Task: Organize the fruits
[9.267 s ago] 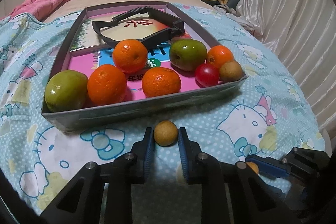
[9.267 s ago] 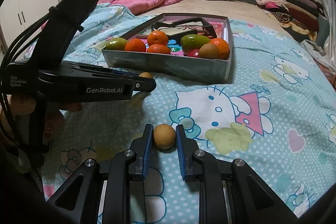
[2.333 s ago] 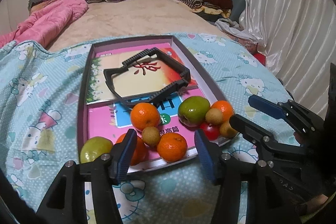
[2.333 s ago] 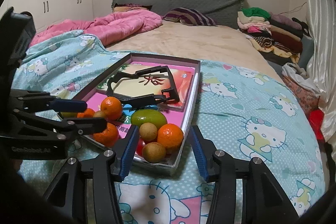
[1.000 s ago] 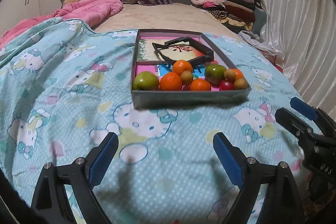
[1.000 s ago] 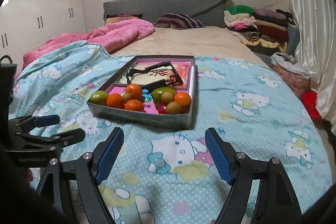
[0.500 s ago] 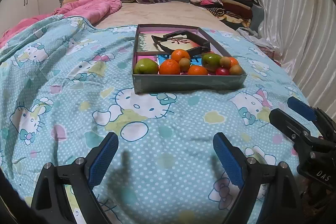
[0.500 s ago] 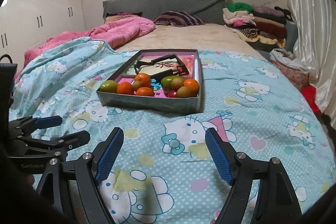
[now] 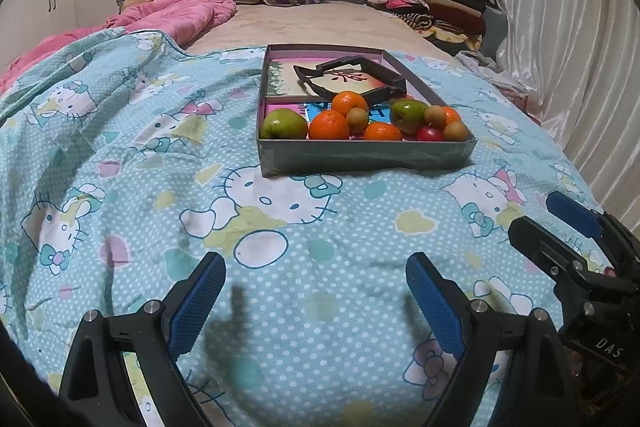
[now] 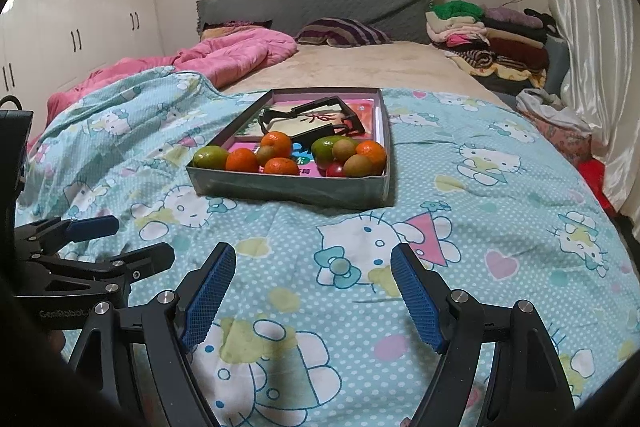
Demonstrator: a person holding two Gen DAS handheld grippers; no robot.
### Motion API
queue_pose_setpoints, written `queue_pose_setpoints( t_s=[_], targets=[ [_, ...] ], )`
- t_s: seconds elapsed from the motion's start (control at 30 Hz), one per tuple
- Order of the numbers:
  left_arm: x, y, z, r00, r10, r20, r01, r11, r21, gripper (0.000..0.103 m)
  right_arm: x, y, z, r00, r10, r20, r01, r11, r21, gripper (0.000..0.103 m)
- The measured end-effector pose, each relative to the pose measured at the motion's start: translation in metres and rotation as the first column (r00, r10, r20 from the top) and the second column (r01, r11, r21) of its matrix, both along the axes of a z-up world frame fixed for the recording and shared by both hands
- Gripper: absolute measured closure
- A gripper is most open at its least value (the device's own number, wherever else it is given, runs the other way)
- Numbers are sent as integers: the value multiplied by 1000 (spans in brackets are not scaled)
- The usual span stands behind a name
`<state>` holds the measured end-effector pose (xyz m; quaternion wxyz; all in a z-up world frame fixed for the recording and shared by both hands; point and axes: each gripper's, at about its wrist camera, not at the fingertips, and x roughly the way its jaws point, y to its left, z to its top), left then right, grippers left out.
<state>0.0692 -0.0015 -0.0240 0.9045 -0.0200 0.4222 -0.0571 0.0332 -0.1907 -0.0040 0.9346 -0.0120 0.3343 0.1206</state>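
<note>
A shallow grey box (image 9: 364,157) (image 10: 288,189) sits on the cartoon-cat bedspread, well ahead of both grippers. Along its near side lie several fruits: oranges (image 9: 329,125) (image 10: 241,160), green apples (image 9: 283,124) (image 10: 210,157), small brown fruits (image 9: 357,115) (image 10: 357,165) and a red one (image 9: 430,134) (image 10: 335,170). A black frame (image 9: 352,78) (image 10: 310,121) rests on books at the box's far end. My left gripper (image 9: 316,301) stands open over bare bedspread, nothing between its blue pads. My right gripper (image 10: 313,291) is open and holds nothing; it also shows at the right edge (image 9: 560,223) of the left wrist view.
A pink quilt (image 10: 224,61) and a striped pillow (image 10: 344,31) lie near the grey headboard. Folded clothes (image 10: 488,31) are stacked at the far right beside a white curtain (image 10: 592,47). White wardrobes (image 10: 76,23) line the left wall.
Both grippers have drawn back a little more from the box, which looks smaller and farther in both views. Both stay open and hold nothing.
</note>
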Motion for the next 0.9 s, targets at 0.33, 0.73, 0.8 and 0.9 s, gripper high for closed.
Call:
queue_pose_setpoints(
  t_s=[0.33,0.73,0.8,0.9],
  targets=[
    [0,0,-1,1000,2,-3,-2,1000,1,11,2,-1,-3,1000,-3,-6,3,1000,2,22],
    [0,1,-2,1000,9,7,-9,1000,11,11,2,-1,-5,1000,-3,-13,3,1000,2,22],
    [0,1,-1,1000,9,6,-9,1000,13,11,2,-1,-5,1000,-3,-12,3,1000,3,22],
    [0,1,-1,1000,9,8,-9,1000,11,11,2,-1,-6,1000,-5,-14,5,1000,2,22]
  ],
)
